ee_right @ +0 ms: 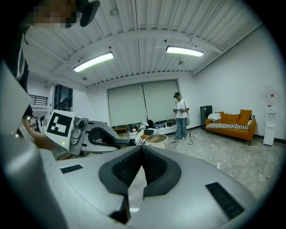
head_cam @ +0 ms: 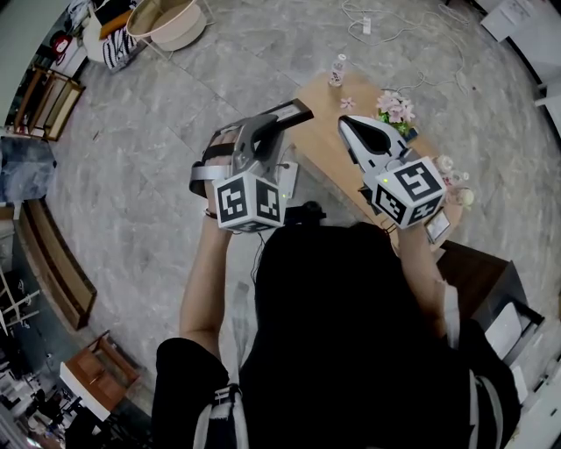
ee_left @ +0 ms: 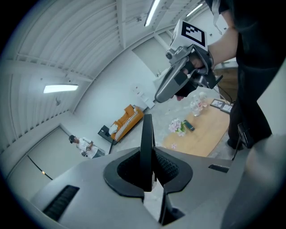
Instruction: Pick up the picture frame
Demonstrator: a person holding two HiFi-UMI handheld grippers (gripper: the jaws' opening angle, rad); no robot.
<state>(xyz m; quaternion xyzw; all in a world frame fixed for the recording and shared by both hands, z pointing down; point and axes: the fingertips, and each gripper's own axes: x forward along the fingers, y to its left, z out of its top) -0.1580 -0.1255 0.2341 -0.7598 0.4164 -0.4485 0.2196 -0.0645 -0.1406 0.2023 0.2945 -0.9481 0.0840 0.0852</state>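
The picture frame (head_cam: 294,110) is a thin dark slab held in the air over the left end of the wooden table (head_cam: 320,131). My left gripper (head_cam: 263,131) is shut on it. In the left gripper view the frame (ee_left: 146,127) stands edge-on, upright, clamped between the black pads (ee_left: 167,167). My right gripper (head_cam: 349,123) hovers over the table to the right of the frame, apart from it. Its jaws (ee_right: 142,152) are shut with nothing between them. The left gripper view also shows the right gripper (ee_left: 157,97) raised above the table.
On the table stand a water bottle (head_cam: 337,70), pink flowers (head_cam: 396,107) and small frames (head_cam: 438,226). A dark cabinet (head_cam: 478,272) sits at the right. Cables (head_cam: 377,22) lie on the floor. A person (ee_right: 181,116) stands near an orange sofa (ee_right: 230,123).
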